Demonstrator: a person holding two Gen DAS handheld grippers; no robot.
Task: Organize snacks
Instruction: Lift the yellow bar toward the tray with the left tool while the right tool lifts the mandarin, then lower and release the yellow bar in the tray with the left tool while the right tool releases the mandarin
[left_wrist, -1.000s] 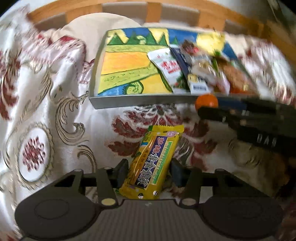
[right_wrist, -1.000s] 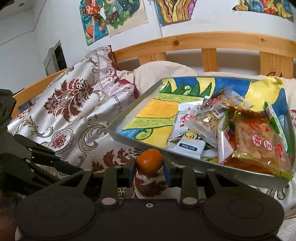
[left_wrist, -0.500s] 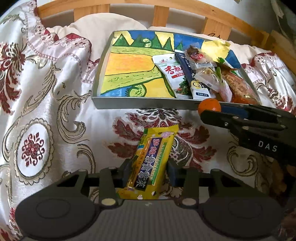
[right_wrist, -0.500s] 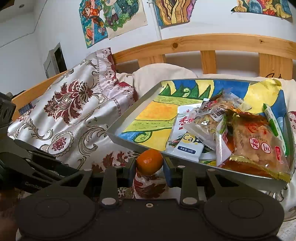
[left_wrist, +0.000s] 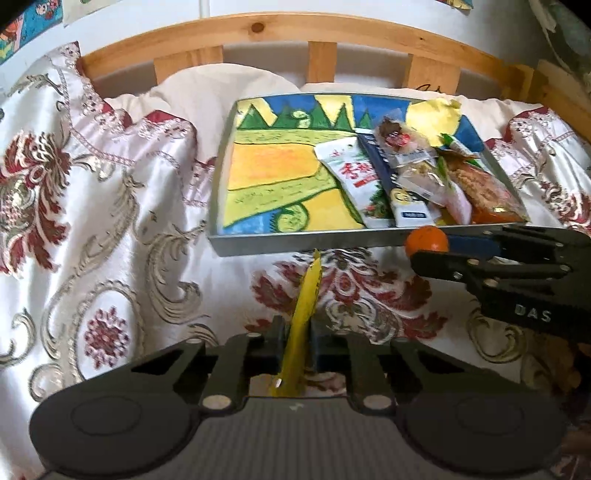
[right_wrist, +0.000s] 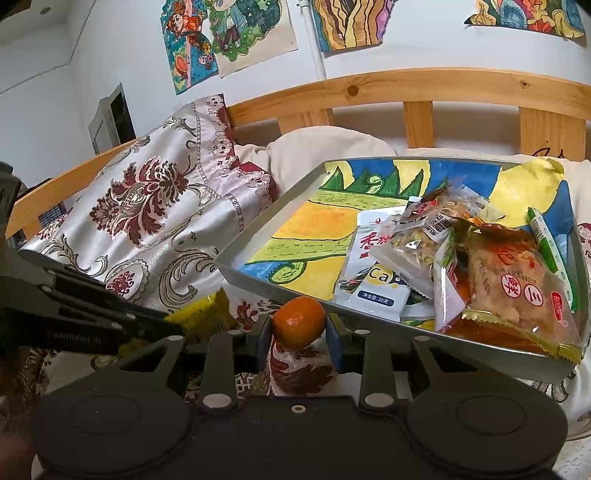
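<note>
Left gripper (left_wrist: 294, 345) jaws have just been closing and are now clamped on the flat yellow foil snack packet (left_wrist: 301, 325), which stands edge-on between the pads, held near its lower end, over the floral satin bedspread (left_wrist: 110, 236). Right gripper (right_wrist: 299, 338) is clenched on the small round orange mandarin (right_wrist: 298, 322), just in front of the near wall of the grey metal tray with the painted landscape liner (right_wrist: 258, 286). Risks: the packet is pinched low on slick foil, so the long free end could flop or twist out on the lift; its tip could catch the tray rim. The mandarin is round and gripped across its middle, so a squeeze or jolt may roll it out. The tray's right side is already heaped with packets (right_wrist: 480, 266); dropping there could spill over the wall. Grippers sit near each other, so a collision is possible if both move in together.
</note>
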